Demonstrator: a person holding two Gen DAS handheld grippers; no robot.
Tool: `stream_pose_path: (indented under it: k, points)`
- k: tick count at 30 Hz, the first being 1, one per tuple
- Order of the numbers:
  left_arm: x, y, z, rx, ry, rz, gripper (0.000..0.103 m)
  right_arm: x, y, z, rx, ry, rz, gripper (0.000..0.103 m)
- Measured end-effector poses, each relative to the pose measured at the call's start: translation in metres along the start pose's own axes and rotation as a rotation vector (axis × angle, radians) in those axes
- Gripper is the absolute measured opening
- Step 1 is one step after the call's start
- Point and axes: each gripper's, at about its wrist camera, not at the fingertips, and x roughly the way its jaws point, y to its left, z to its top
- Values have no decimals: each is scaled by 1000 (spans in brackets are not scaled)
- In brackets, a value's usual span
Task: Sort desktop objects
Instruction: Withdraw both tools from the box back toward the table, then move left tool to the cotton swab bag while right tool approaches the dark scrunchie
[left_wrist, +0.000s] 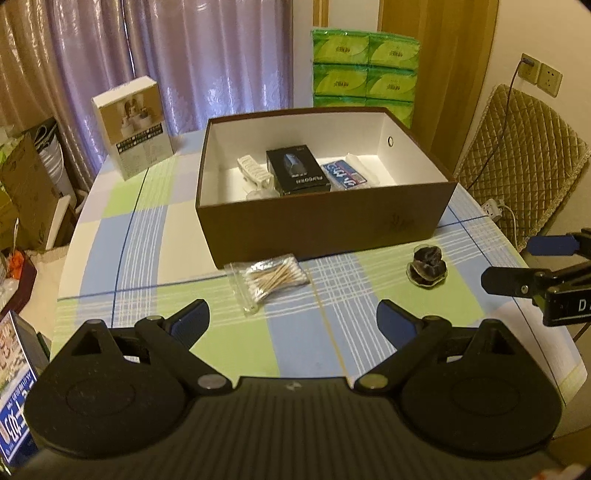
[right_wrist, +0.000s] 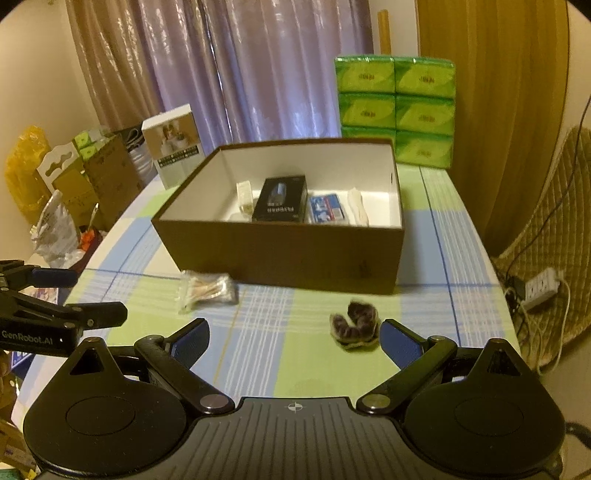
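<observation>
Room: pale purple, glossy curtains (left_wrist: 207, 66) hang behind the table, with a wooden door (right_wrist: 495, 110) to their right and a quilted tan chair back (left_wrist: 517, 155) at the table's right edge; cardboard cartons (right_wrist: 99, 177) stand on the floor to the left.
Surface: an oval table under a checked cloth of green, blue and white squares (left_wrist: 310, 350).
Green stack: wrapped packs of green tissue (right_wrist: 395, 107) piled at the far end of the table, behind the box.
Brown box: a large open brown cardboard box with a white interior (left_wrist: 325, 225) stands mid-table; inside lie a black carton (left_wrist: 299, 173), a white ribbed object (left_wrist: 253, 170) to its left and a blue-and-white packet (left_wrist: 343, 176) to its right.
White carton: a tall white product box with a tan picture panel (left_wrist: 133, 125) stands upright at the far left, apart from the brown box.
Left gripper (left_wrist: 293, 325): jaws spread wide, holding nothing, above the cloth near the swabs.
Right gripper (right_wrist: 295, 338): jaws spread wide, empty; its right finger (right_wrist: 400, 345) is just beside the scrunchie, and contact cannot be told.
Cotton swabs: a clear plastic bag of wooden-stemmed cotton swabs (left_wrist: 269, 280) lies flat just in front of the brown box's near left corner.
Scrunchie: a small dark, fuzzy hair tie (right_wrist: 354, 325) lies on a green square, in front of the box's right part; blurred in the right wrist view.
</observation>
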Motion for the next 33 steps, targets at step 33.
stream_pose_path:
  k: [33]
  points:
    - [76, 6, -3, -91, 125, 54, 96, 69, -24, -18, 15, 118, -53, 96]
